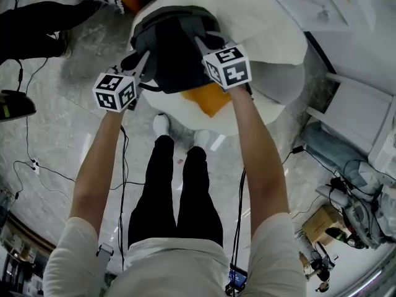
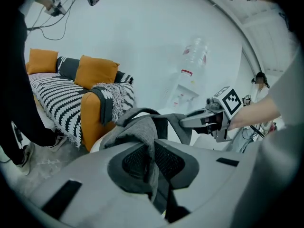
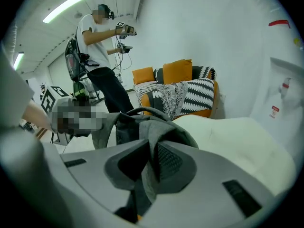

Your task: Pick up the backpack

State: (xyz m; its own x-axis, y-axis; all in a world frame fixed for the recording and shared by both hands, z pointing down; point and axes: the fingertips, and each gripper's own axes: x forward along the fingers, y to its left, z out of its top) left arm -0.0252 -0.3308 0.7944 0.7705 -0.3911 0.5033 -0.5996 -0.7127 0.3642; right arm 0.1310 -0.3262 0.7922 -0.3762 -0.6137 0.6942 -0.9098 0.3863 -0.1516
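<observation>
So the big white beanbag seat [image 1: 272, 39] is what's carrying everything, and the backpack [image 1: 176, 48] is bunched up toward its left edge, with an orange cushion [image 1: 210, 99] poking out just beside it at the near edge. You've got both ends covered. Your left gripper [image 1: 142, 62] is pinched down on a fold of the grey backpack fabric [image 2: 142, 141], and your right gripper [image 1: 203, 44] is clamped on another grey fold [image 3: 152, 170] on the opposite side. Neither set of jaws is spread or empty. I'd call the grab part done. What's left is the actual lift, and honestly I can't tell from these views if the bag's bottom has cleared the seat. It looks slumped between your two grips, so I'd guess you need to bring both hands up evenly to get it properly off.
</observation>
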